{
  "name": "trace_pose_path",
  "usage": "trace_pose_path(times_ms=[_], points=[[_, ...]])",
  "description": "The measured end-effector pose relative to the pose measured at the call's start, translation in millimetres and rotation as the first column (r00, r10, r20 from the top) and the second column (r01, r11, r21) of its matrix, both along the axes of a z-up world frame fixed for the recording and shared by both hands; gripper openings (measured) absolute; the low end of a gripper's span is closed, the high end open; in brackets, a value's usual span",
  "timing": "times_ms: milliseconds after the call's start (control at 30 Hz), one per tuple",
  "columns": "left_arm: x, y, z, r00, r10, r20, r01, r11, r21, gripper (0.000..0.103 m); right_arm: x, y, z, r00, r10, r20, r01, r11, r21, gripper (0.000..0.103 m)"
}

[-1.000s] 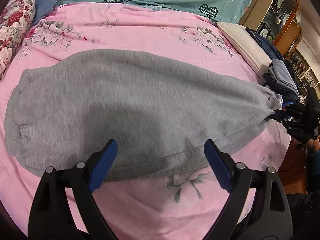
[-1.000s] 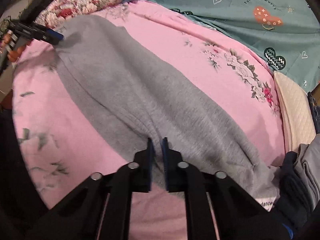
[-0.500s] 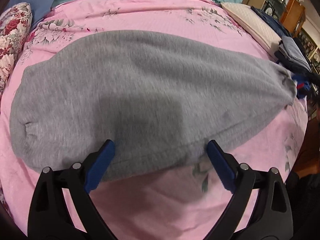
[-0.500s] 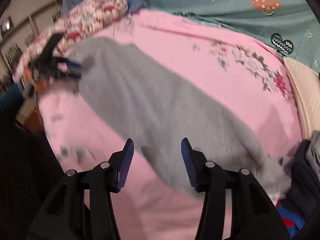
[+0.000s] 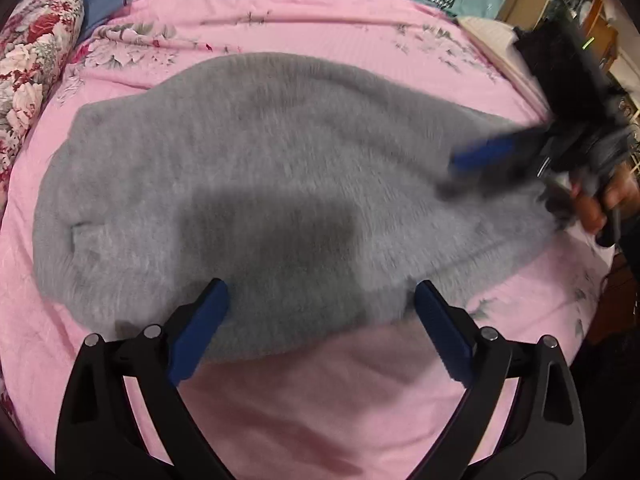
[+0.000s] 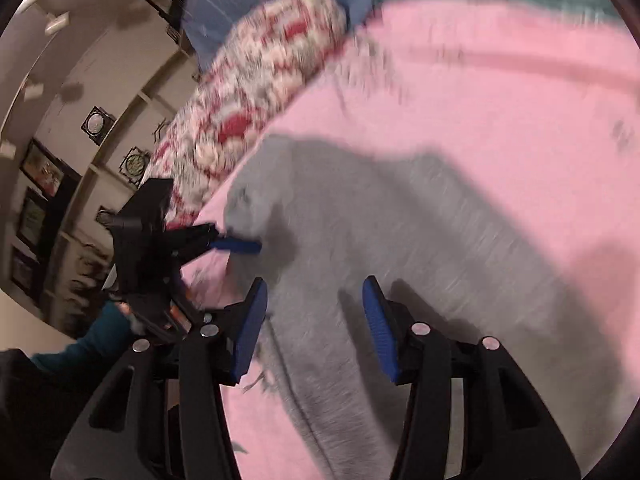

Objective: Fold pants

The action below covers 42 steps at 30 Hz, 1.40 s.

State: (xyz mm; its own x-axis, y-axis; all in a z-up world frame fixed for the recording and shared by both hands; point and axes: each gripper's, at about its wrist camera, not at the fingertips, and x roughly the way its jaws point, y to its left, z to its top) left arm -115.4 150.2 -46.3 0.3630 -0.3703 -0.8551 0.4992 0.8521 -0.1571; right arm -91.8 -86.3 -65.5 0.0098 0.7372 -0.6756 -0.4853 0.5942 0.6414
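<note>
Grey pants (image 5: 256,184) lie flat across the middle of the pink bed (image 5: 320,400), long and smooth. My right claw (image 6: 314,320) let go of them a second ago and swung over; it now hangs apart. My left claw (image 5: 320,320) stays wide apart at their near edge.

the right gripper (image 6: 314,322) has let go of the pants (image 5: 260,184), its jaws now apart, and swung along them toward the left gripper (image 5: 320,322).
</note>
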Motion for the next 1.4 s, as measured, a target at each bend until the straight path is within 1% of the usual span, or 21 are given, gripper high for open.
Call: trace_pose_path(times_ms=[100, 200, 300, 367, 433, 500, 533, 600, 633, 667, 700, 800, 900, 967, 1067, 1133, 1200, 1233, 1300, 1333, 1400], points=[[-12, 16, 18, 0.999, -0.027, 0.041, 0.028, 0.999, -0.033, 0.096, -21, -4, 1, 0.998, 0.037, 0.044, -0.037, 0.999, 0.005, 0.057], [-2, 27, 37, 0.996, 0.016, 0.09, -0.011, 0.998, -0.061, 0.096, -19, -6, 26, 0.997, 0.05, 0.055, -0.049, 0.999, -0.016, 0.061], [23, 36, 40, 0.992, 0.097, 0.077, -0.086, 0.988, -0.126, 0.096, 5, 4, 56, 0.985, 0.021, 0.171, -0.018, 1.0, -0.02, 0.064], [39, 40, 23, 0.989, 0.149, 0.02, -0.146, 0.985, -0.095, 0.096, 16, 9, 59, 0.983, 0.0, 0.181, -0.001, 1.0, 0.006, 0.07], [46, 46, -2, 0.979, 0.199, -0.033, -0.199, 0.98, 0.006, 0.095, 42, 20, 63, 0.982, -0.04, 0.182, 0.027, 0.997, 0.07, 0.072], [38, 52, -5, 0.985, 0.175, 0.002, -0.175, 0.984, -0.007, 0.095, 66, 29, 54, 0.983, -0.061, 0.174, 0.046, 0.995, 0.089, 0.073], [35, 52, -4, 0.985, 0.172, 0.013, -0.172, 0.985, 0.009, 0.095, 81, 32, 43, 0.983, -0.084, 0.166, 0.074, 0.995, 0.064, 0.073], [31, 53, -2, 0.984, 0.176, 0.016, -0.177, 0.983, 0.05, 0.095, 108, 29, 19, 0.969, -0.154, 0.196, 0.172, 0.982, -0.076, 0.073], [29, 55, -4, 0.983, 0.182, 0.018, -0.183, 0.98, 0.075, 0.095, 117, 26, 8, 0.961, -0.188, 0.202, 0.218, 0.966, -0.138, 0.069], [26, 58, -2, 0.984, 0.179, 0.017, -0.179, 0.981, 0.07, 0.095, 120, 20, 7, 0.954, -0.214, 0.212, 0.237, 0.967, -0.092, 0.07], [25, 62, 2, 0.984, 0.176, 0.02, -0.177, 0.983, 0.054, 0.095, 121, 14, 7, 0.945, -0.252, 0.208, 0.281, 0.952, -0.125, 0.07], [26, 69, 10, 0.98, 0.2, 0.016, -0.2, 0.979, 0.03, 0.093, 96, -5, 17, 0.959, -0.232, 0.163, 0.243, 0.969, -0.048, 0.071], [21, 66, 24, 0.977, 0.207, 0.046, -0.207, 0.978, -0.006, 0.093, 39, -15, 35, 0.968, -0.107, 0.225, 0.121, 0.991, -0.051, 0.072], [19, 60, 32, 0.98, 0.188, 0.061, -0.184, 0.98, -0.069, 0.093, -8, -14, 41, 0.964, 0.005, 0.265, 0.01, 0.998, -0.056, 0.079], [24, 41, 35, 0.983, 0.177, 0.053, -0.17, 0.978, -0.119, 0.093, -57, -10, 31, 0.959, 0.112, 0.259, -0.107, 0.994, -0.033, 0.079], [29, 21, 29, 0.989, 0.147, 0.026, -0.142, 0.981, -0.136, 0.093, -76, 2, 6, 0.972, 0.127, 0.196, -0.114, 0.99, -0.079, 0.08], [27, -1, 20, 0.996, 0.09, 0.006, -0.089, 0.986, -0.139, 0.093, -94, -9, 5, 0.967, 0.075, 0.243, -0.064, 0.997, -0.052, 0.081], [24, -14, 14, 0.999, 0.047, -0.002, -0.047, 0.991, -0.127, 0.093, -99, -18, 10, 0.972, 0.038, 0.23, -0.03, 0.999, -0.04, 0.081], [15, -34, 0, 1.0, -0.019, 0.0, 0.019, 0.998, -0.06, 0.094, -113, -55, 27, 0.971, -0.11, 0.212, 0.099, 0.993, 0.065, 0.081], [9, -42, -5, 0.998, -0.043, 0.043, 0.043, 0.999, -0.008, 0.096, -122, -76, 36, 0.957, -0.195, 0.216, 0.172, 0.977, 0.122, 0.081], [0, -46, -10, 0.99, -0.091, 0.111, 0.088, 0.996, 0.035, 0.096, -152, -138, 51, 0.875, -0.428, 0.227, 0.39, 0.9, 0.195, 0.081]])
